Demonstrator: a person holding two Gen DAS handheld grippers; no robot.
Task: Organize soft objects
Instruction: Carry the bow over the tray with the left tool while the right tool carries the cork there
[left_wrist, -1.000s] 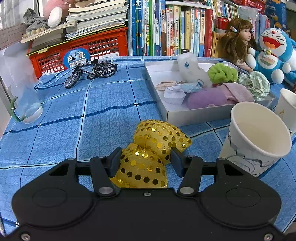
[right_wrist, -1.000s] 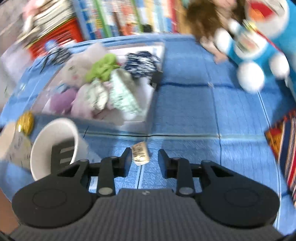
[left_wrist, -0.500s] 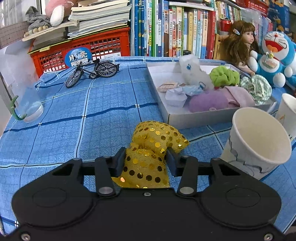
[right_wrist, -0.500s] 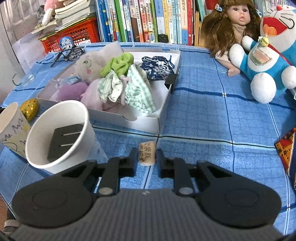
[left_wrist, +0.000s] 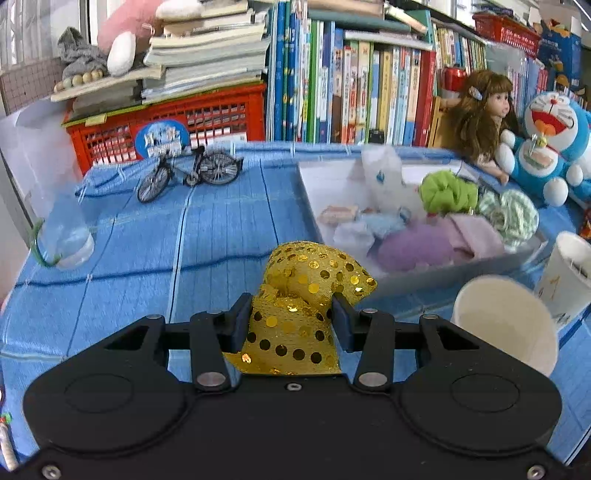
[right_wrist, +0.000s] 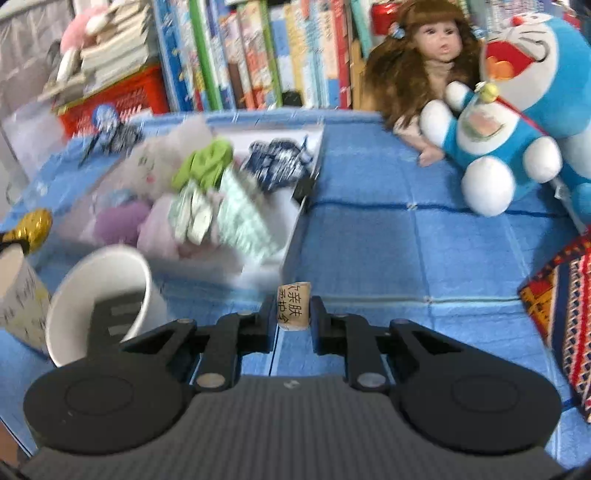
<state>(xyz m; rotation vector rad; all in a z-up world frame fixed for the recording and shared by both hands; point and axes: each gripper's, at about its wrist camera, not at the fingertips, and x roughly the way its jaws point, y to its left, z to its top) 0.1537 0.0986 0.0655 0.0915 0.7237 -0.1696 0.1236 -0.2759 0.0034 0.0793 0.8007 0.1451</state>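
Left hand-held gripper (left_wrist: 291, 319) pinching the gold sequin bow (left_wrist: 306, 295) low over the table (left_wrist: 155, 243), near-left of the white box (left_wrist: 443, 275): best lifted clear of the near wall, then lowered onto bare floor at the far left. Right hand-held gripper (right_wrist: 293, 314) pinching a small printed packet (right_wrist: 294, 305), near-right of the box; paper cups (right_wrist: 99, 295) crowding the near edge.

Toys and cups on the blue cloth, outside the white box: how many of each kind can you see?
Paper cups: 2, one and another.
Blue cat plush toys: 1.
Dolls: 1.
Model bicycles: 1.
Gold sequin bows: 1, held in the left gripper.
Total: 6.
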